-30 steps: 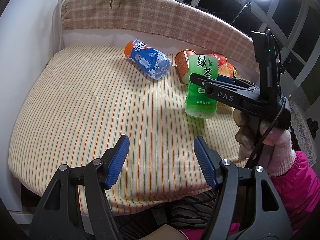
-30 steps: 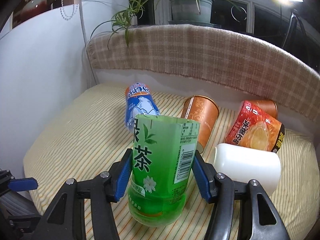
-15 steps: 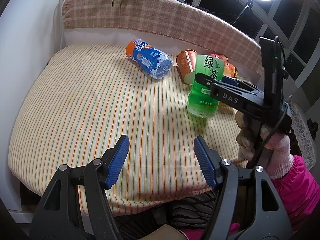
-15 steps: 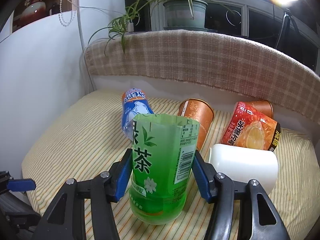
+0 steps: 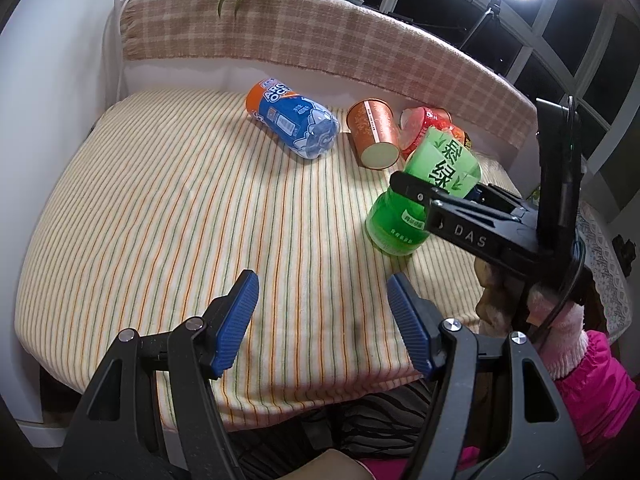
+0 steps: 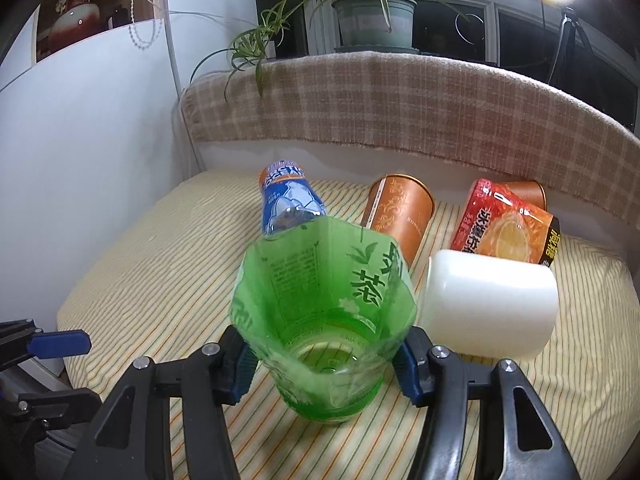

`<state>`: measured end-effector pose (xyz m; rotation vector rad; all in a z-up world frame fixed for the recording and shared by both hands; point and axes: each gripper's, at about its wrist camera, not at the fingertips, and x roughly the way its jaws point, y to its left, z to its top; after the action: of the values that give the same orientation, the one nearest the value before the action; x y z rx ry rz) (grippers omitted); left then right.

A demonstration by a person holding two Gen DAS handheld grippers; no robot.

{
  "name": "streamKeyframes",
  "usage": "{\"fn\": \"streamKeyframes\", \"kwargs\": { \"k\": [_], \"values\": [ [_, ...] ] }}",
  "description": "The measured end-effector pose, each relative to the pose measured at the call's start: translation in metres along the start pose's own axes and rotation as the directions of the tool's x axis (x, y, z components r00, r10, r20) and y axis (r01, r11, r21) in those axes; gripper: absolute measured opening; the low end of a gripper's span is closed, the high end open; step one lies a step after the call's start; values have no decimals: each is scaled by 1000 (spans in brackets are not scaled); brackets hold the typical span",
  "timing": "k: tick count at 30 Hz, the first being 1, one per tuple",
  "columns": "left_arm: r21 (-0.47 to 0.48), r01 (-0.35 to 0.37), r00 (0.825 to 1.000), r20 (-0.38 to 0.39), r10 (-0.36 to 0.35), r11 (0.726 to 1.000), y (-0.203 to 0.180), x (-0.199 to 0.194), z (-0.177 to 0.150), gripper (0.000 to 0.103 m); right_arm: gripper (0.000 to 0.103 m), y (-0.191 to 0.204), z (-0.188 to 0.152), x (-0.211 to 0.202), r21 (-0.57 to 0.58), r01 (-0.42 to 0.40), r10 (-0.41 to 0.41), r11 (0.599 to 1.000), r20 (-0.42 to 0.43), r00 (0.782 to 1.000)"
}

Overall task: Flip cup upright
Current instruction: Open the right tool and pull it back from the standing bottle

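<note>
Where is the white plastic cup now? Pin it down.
The white plastic cup lies on its side in the right wrist view, right of the green cut-bottle cup, in front of the red-labelled cup.

Green cup (image 6: 326,320): translucent green plastic, cut-off tea bottle with white characters and leaf print on its label. Open mouth up, base down on the striped yellow bed cover (image 5: 160,208), body tilted, leaning over. Sits toward the cover's right side, closer to the front edge than the back.
</note>
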<state>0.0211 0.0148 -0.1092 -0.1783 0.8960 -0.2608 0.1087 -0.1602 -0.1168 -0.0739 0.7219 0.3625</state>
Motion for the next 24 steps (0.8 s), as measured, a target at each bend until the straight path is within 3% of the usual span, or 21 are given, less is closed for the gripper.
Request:
{"fn": "streamKeyframes", "kwargs": {
  "k": [5,10,24],
  "values": [
    [-3,-3,1000,6,3,1000,1,-2,1,69,61,2,-3,-3,-7,-1,1,1000,0,1000],
    [-2,-8,1000,18,8,1000,0,-6,3,69,76,3,-5,-8,-10,3,-3,1000,11,1000],
    [31,-49,991,129,44,998,-9,-25,18,69,80,-2,-18,-55,27,31,-32,999,47,998]
  ]
}}
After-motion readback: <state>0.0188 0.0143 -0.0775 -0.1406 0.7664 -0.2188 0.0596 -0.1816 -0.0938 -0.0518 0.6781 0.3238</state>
